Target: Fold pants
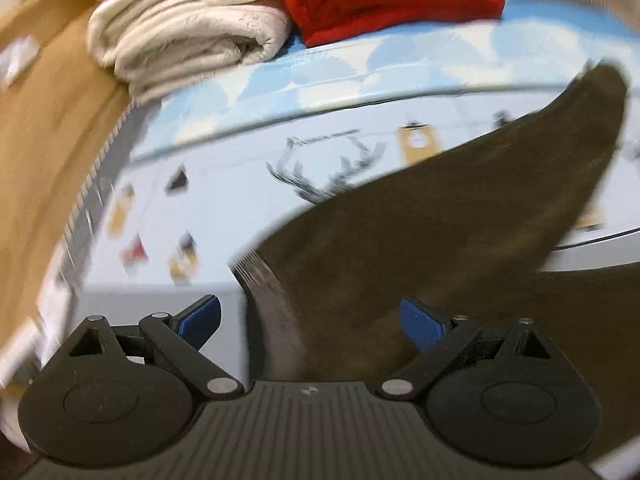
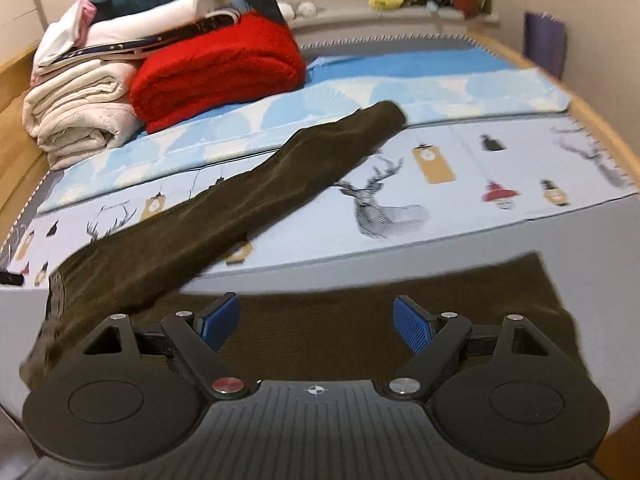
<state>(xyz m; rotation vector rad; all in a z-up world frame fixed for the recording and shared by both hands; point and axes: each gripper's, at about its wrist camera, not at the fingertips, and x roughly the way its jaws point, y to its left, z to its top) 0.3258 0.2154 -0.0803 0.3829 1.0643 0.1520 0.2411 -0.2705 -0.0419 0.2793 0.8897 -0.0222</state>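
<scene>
Right wrist view: the dark olive pants (image 2: 224,220) are seen spread on the bed (image 2: 500,240), over a pale sheet printed with deer (image 2: 384,208). One leg is stretched diagonally toward the far side, its hem lying close to a folded red blanket (image 2: 216,68); the other part is laid across the near edge, directly beneath the right gripper (image 2: 316,324), whose jaws are held wide with nothing between them. A cream blanket (image 2: 76,120) is stacked beside the red one. In the blurred left wrist view, the left gripper (image 1: 310,326) is likewise spread wide over the waistband, gripping nothing.
</scene>
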